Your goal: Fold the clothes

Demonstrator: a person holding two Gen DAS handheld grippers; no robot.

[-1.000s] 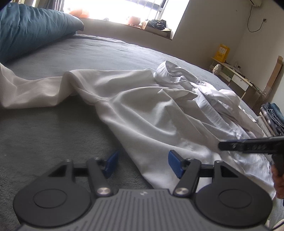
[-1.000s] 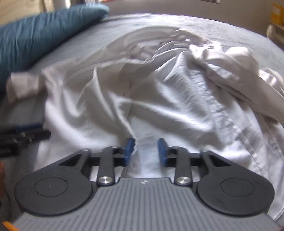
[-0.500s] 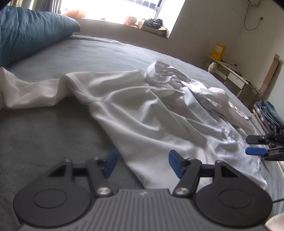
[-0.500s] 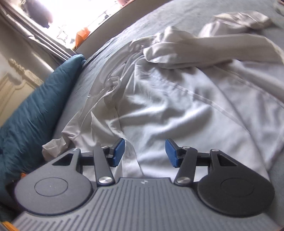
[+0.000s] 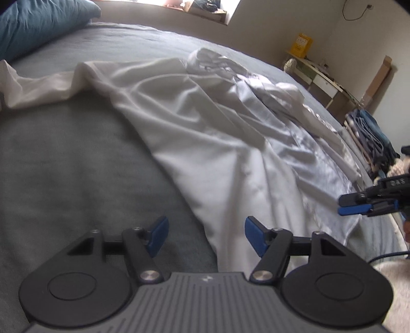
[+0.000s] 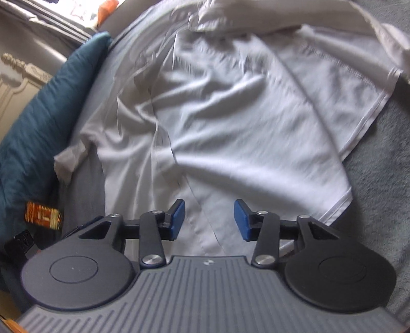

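A crumpled white shirt (image 5: pixel 217 133) lies spread across the grey bed (image 5: pixel 64 166). My left gripper (image 5: pixel 206 237) is open and low over the shirt's near hem edge, which runs between its blue pads untouched. My right gripper (image 6: pixel 208 220) hovers over the shirt (image 6: pixel 243 123) near its hem corner. Its jaws are closing, with cloth below the gap and neither pad pressing on it. In the left wrist view, the right gripper (image 5: pixel 342 205) reaches in from the right edge over the shirt's far side.
A teal pillow (image 5: pixel 38 23) lies at the head of the bed, also seen in the right wrist view (image 6: pixel 38 123). A stack of folded clothes (image 5: pixel 369 138) sits at the bed's right edge. A desk (image 5: pixel 320 76) with a yellow box (image 5: pixel 302 43) stands by the wall.
My right gripper has rolled and swung across the shirt toward its hem corner; its jaws widened, then narrowed. My left gripper has shifted along the near hem and stays open.
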